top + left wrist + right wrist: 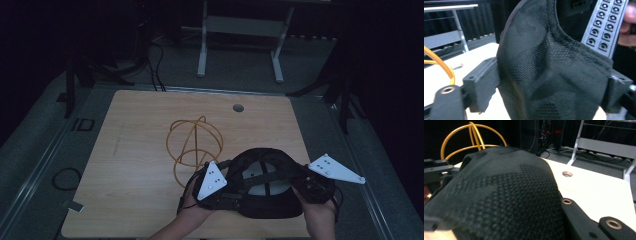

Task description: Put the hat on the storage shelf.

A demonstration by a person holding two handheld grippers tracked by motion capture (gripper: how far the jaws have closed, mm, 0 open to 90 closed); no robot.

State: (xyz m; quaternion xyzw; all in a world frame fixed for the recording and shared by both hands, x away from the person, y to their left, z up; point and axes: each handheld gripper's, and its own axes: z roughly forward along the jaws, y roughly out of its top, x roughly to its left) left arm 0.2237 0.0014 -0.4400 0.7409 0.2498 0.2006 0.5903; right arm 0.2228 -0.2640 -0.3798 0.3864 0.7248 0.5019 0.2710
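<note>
High view, cap: a black cap point(265, 182) is held up between the two grippers near the front edge of the table point(140, 150), its hollow inside turned upward so the lining shows. I take it that holding it from both sides keeps it spread open.
High view, left gripper: the left gripper point(227, 187) reaches in at the cap's left rim, grey plate on top, the person's hand beneath it.
High view, right gripper: the right gripper point(300, 182) takes the cap's right rim, its own grey plate tilted outward.
High view, stand: a yellow wire stand point(194, 145) made of crossed hoops rests just behind the cap, near enough that I'd guess the cap is meant for it.
Left gripper view, grip: the cap's fabric point(549, 72) hangs between the two black jaws, which stand fairly wide with both pads against the cloth; they read as clamped on a thick fold of cap.
Left gripper view, surroundings: a curve of the yellow hoop point(442, 66) shows at the left, and a perforated grey bar point(604, 27) of the other gripper at the upper right.
Right gripper view, grip: knitted cap cloth point(506, 202) covers the jaws; they are closed tight, pinching the rim.
Right gripper view, beyond: the hoops point(472, 137) rise behind the cap, and a round hole in the table point(567, 173) lies to the right.
</note>
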